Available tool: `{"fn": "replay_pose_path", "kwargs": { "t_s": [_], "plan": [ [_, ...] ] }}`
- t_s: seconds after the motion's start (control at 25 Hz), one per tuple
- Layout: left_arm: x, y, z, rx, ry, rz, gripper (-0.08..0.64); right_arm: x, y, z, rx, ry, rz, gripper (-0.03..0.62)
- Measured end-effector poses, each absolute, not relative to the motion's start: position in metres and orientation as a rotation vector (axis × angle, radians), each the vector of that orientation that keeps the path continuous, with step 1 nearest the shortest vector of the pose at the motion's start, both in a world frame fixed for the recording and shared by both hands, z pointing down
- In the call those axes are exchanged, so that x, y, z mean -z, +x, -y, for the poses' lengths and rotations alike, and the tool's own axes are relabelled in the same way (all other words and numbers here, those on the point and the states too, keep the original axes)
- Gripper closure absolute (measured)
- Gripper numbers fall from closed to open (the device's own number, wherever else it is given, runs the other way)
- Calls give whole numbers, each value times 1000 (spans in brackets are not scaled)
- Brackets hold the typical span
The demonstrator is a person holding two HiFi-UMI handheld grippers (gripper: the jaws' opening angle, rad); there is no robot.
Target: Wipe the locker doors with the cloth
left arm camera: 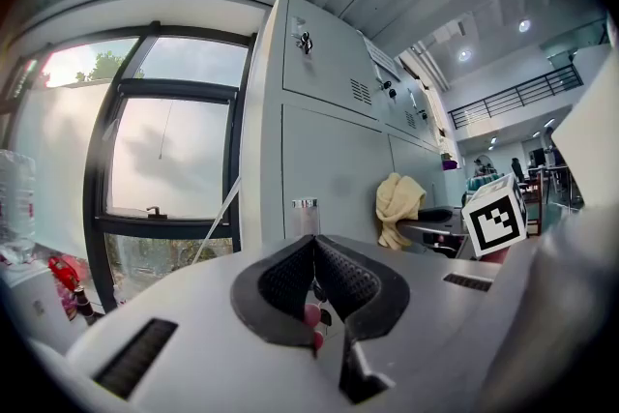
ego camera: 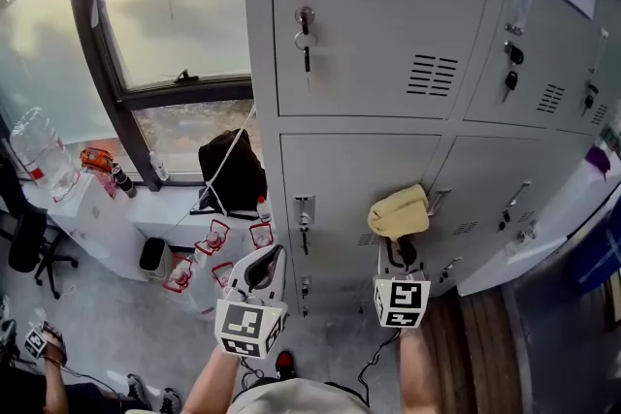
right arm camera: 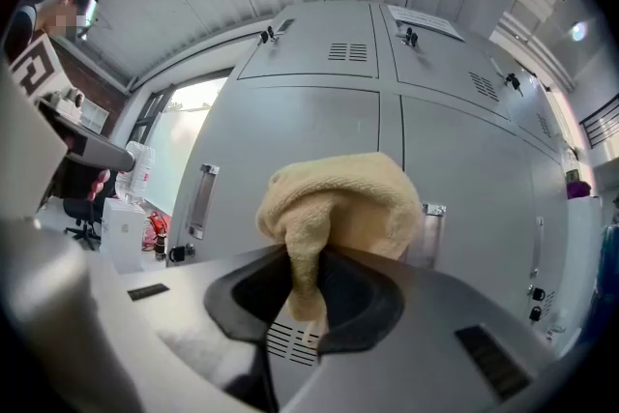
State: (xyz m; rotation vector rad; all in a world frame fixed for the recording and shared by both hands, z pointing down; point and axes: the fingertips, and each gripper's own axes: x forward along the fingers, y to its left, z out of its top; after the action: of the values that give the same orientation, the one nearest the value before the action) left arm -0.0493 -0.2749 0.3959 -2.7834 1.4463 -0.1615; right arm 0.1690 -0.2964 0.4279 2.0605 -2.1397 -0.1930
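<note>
The grey lockers (ego camera: 388, 34) stand in two rows in front of me. My right gripper (ego camera: 400, 245) is shut on a folded yellow cloth (ego camera: 399, 210), which is held up at the lower locker door (ego camera: 349, 170) near its right edge. In the right gripper view the cloth (right arm camera: 338, 198) bunches out above the closed jaws of the right gripper (right arm camera: 308, 256), and I cannot tell whether it touches the door (right arm camera: 290, 121). My left gripper (ego camera: 267, 259) is shut and empty, low and left of the door's handle (ego camera: 304, 211). From the left gripper (left arm camera: 311, 251) the cloth (left arm camera: 395, 203) shows to the right.
Keys (ego camera: 305, 34) hang from the upper door's lock. A lower locker door (ego camera: 543, 228) at right stands open. A window (ego camera: 165, 5) is at left, with a black bag (ego camera: 233, 172) on its sill. A water bottle (ego camera: 44, 150), an office chair (ego camera: 29, 247) and a person (ego camera: 49, 344) are at far left.
</note>
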Motion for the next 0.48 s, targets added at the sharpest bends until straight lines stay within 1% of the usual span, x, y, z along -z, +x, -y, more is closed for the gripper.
{"fn": "replay_pose_path", "kwargs": {
  "t_s": [0.24, 0.48],
  "plan": [
    [-401, -52, 272, 169, -2778, -1466, 537, -431, 128, 284, 218, 1959, 2235, 511],
    [-411, -56, 269, 190, -2770, -1502, 537, -453, 87, 282, 208, 1809, 2299, 511]
  ]
}}
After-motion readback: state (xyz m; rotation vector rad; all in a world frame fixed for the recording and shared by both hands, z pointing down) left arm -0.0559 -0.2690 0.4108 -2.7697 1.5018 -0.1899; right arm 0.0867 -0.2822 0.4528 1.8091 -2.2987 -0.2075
